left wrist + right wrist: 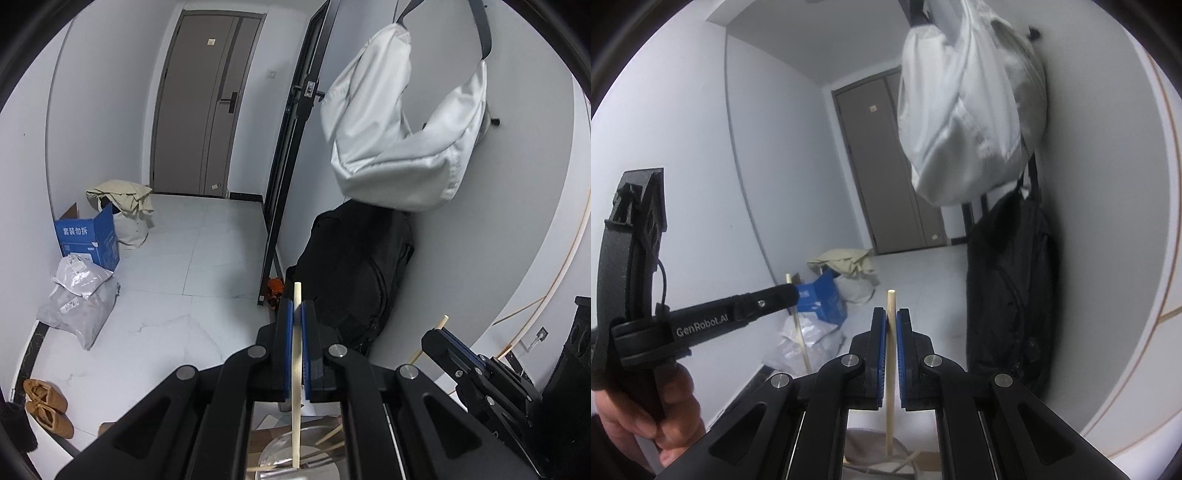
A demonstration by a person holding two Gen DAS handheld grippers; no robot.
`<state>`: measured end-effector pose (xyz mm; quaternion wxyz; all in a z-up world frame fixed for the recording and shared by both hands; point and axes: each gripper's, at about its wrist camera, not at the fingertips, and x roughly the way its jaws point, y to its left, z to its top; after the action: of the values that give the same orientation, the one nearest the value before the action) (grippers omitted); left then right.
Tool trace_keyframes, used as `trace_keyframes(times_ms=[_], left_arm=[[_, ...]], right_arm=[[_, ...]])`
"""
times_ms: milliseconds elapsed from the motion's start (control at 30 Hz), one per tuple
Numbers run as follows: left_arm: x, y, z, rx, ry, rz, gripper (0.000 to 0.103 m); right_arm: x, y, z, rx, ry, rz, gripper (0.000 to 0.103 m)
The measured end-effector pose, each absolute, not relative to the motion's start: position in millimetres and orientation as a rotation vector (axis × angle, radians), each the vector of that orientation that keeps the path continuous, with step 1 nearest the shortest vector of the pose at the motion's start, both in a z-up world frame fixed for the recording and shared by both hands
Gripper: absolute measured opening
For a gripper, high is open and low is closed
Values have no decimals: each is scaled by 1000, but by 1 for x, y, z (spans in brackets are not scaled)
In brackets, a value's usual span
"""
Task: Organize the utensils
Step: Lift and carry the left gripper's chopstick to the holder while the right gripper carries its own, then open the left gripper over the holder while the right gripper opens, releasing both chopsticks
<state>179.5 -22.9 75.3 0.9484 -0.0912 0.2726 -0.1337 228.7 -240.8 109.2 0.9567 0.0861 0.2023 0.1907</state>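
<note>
My left gripper (297,314) is shut on a pale wooden chopstick (296,373) held upright between its blue pads. The stick's lower end hangs over a clear glass container (295,458) with other chopsticks in it. My right gripper (892,321) is shut on a second wooden chopstick (890,369), also upright, over a container (879,458) below. The right gripper shows at the right of the left wrist view (448,341) with its chopstick (441,322). The left gripper shows at the left of the right wrist view (786,293), held by a hand.
A white bag (402,136) hangs on the wall above a black backpack (354,280). A blue box (88,236), grey parcels (79,306) and brown shoes (48,408) lie on the white tiled floor. A grey door (207,107) stands at the back.
</note>
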Motion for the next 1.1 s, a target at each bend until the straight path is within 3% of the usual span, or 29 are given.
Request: trace_keyframes(times_ms=[400, 767, 800, 900, 967, 1100], left_arm=[[183, -27, 55, -157, 551, -284, 0], [188, -24, 46, -180, 724, -353, 1], [186, -20, 47, -188, 733, -339, 4], [176, -12, 52, -217, 740, -315, 23], [165, -7, 58, -216, 724, -276, 44], [140, -3, 72, -220, 687, -237, 56]], right_arm=[[241, -233, 79, 135, 461, 424, 5], [227, -224, 61, 110, 566, 464, 11], [224, -228, 61, 120, 567, 457, 14], [214, -241, 64, 157, 560, 441, 33], [203, -250, 70, 174, 550, 426, 39], [179, -258, 81, 192, 521, 410, 54]])
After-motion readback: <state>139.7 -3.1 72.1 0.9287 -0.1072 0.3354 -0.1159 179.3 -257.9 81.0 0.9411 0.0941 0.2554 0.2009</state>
